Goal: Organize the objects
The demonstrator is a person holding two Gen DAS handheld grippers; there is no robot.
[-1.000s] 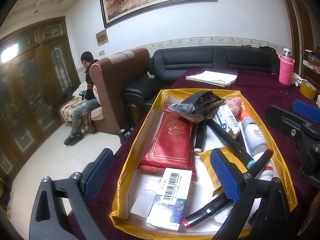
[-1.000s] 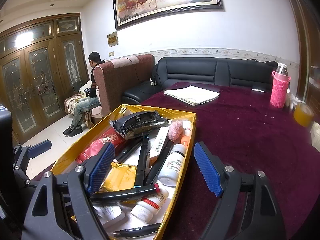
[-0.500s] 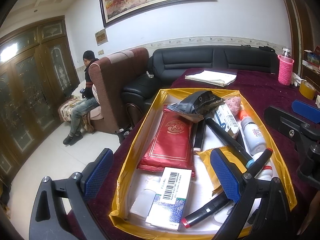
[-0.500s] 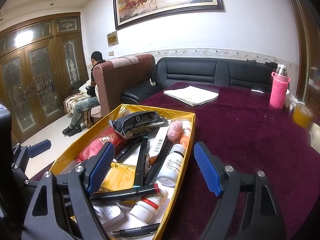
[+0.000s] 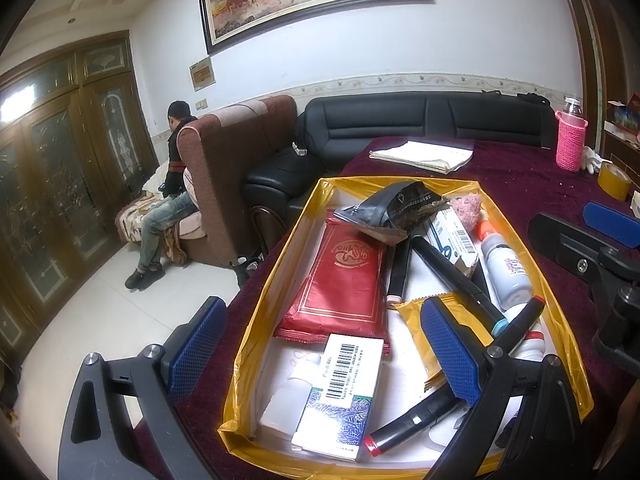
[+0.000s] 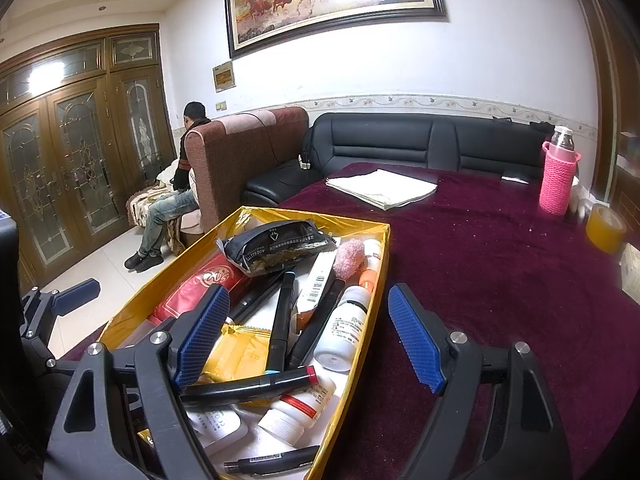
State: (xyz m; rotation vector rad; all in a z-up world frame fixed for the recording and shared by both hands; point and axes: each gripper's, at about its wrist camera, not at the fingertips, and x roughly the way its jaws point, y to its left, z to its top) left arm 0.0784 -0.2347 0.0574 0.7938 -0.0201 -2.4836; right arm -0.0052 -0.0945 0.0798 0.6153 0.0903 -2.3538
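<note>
A living room with carved wooden doors at the left of the frame, a horse painting at upper centre and a black sofa behind a counter (image 6: pixel 500 280) under a dark red cloth.

At lower left the left claw (image 5: pixel 320 356) hangs spread and empty, one pad outside the yellow box (image 5: pixel 280 288), one over it. The box holds everything loose in a heap: a red packet (image 5: pixel 344 280) with a gold seal, a carton (image 5: pixel 340 392) showing a barcode, black markers (image 5: pixel 456 276), a dark pouch (image 6: pixel 276 248) and white bottles (image 6: pixel 342 328); their print is too small to read.

Right of it, the right claw (image 6: pixel 308 340) is also spread and empty, straddling the box's right wall. Things are gathered but unsorted, which fits collecting finished or unpacking ahead. A pink bottle (image 6: pixel 558 176) and tape roll (image 6: pixel 606 228) stand outside.
</note>
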